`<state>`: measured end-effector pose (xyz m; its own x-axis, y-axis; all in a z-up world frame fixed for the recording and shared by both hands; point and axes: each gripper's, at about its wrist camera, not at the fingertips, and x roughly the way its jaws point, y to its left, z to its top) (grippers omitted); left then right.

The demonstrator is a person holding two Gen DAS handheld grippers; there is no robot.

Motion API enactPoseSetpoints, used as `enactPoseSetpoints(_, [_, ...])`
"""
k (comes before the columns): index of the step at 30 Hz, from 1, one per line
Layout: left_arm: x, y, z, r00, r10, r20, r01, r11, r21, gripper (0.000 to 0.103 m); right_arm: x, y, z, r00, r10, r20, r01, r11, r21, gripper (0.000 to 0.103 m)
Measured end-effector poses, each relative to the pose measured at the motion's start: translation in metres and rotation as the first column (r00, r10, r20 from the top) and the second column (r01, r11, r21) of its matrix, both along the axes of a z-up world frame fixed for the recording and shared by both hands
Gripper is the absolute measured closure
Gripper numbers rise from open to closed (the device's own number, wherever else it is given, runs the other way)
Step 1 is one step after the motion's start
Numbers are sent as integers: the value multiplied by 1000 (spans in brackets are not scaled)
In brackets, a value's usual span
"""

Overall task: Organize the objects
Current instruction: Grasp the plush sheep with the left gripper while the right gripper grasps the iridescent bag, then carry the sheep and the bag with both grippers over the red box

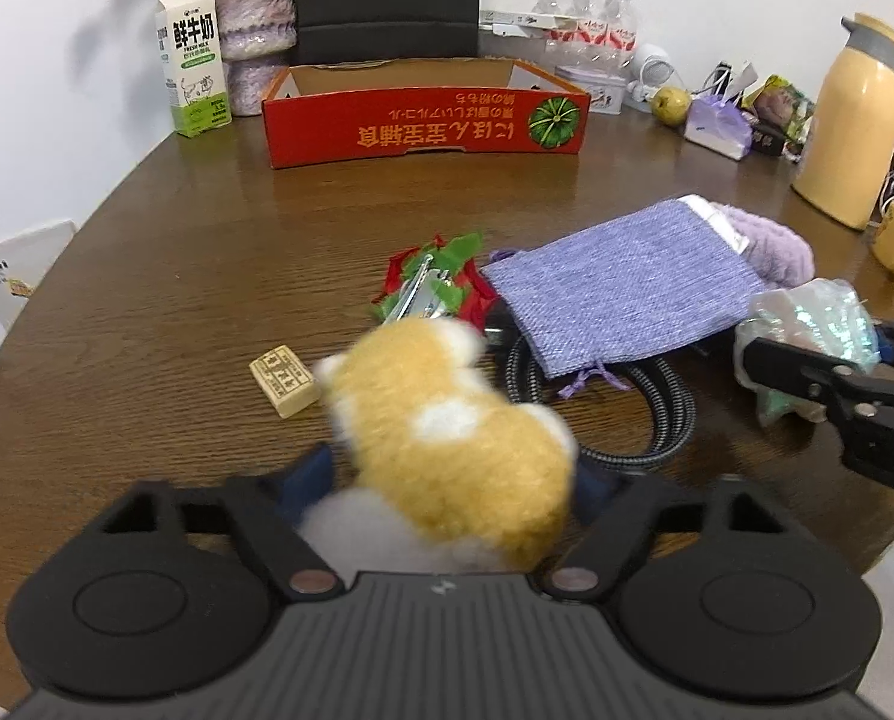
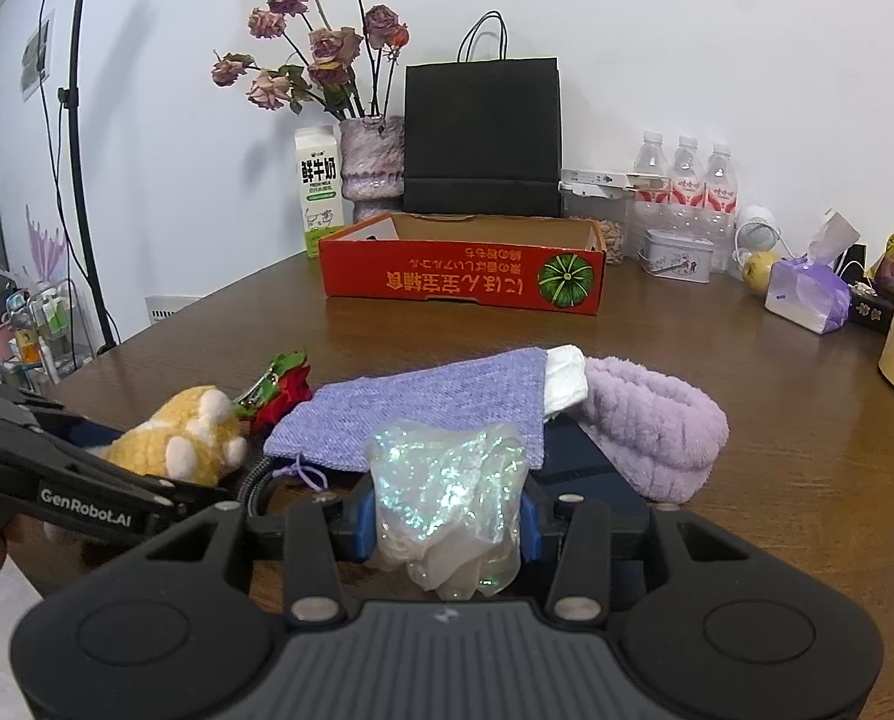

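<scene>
While the left gripper point(image 1: 447, 480) is clamped on a fuzzy yellow-and-white plush toy point(image 1: 447, 420), the right gripper point(image 2: 444, 516) is closed on an iridescent, glittery crumpled plastic wrap point(image 2: 447, 480); both loads are held just above the near part of the brown wooden table point(image 1: 177, 300). The plush shows white paw patches and looks slightly blurred in the left wrist view. Just beyond it lie a small beige block point(image 1: 284, 381) with printed marks too small to read, a red-and-green flower piece with a metal clip point(image 1: 432, 288), a lavender woven drawstring pouch point(image 1: 615, 294) with something white poking from its mouth, a fluffy purple item point(image 2: 657, 426) and a coiled braided cable point(image 1: 627, 414). At the far side stands an open red cardboard tray point(image 2: 465, 282) printed with a green pumpkin and upside-down yellow characters; what its interior holds cannot be told. A milk carton point(image 1: 194, 60) reads "FRESH MILK". "GenRobot.AI" is printed on the left gripper's body.
</scene>
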<state>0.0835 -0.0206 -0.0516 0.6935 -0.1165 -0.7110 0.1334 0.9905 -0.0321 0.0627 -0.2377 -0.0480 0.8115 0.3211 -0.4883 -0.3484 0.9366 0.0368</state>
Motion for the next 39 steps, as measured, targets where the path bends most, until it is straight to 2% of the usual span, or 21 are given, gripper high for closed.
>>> enactPoseSetpoints(7, [-5,2,5,999,-26,23,26,1000,7,36,-1,7,7,1000,0,11,0,1000,-13,61])
enactPoseSetpoints(18, [-7,17,32,996,-18,87,18,1000,6,36,-1,21,24,999,14,44,-12,1000,-26,61])
enactPoseSetpoints(26, [6,22,51,992,-18,128,18,1000,-2,36,10,33,40,997,16,72,-14,999,-32,61])
enactPoseSetpoints(39, [42,26,81,985,-7,172,10,1000,-16,36,51,51,65,996,16,92,-13,999,-37,61])
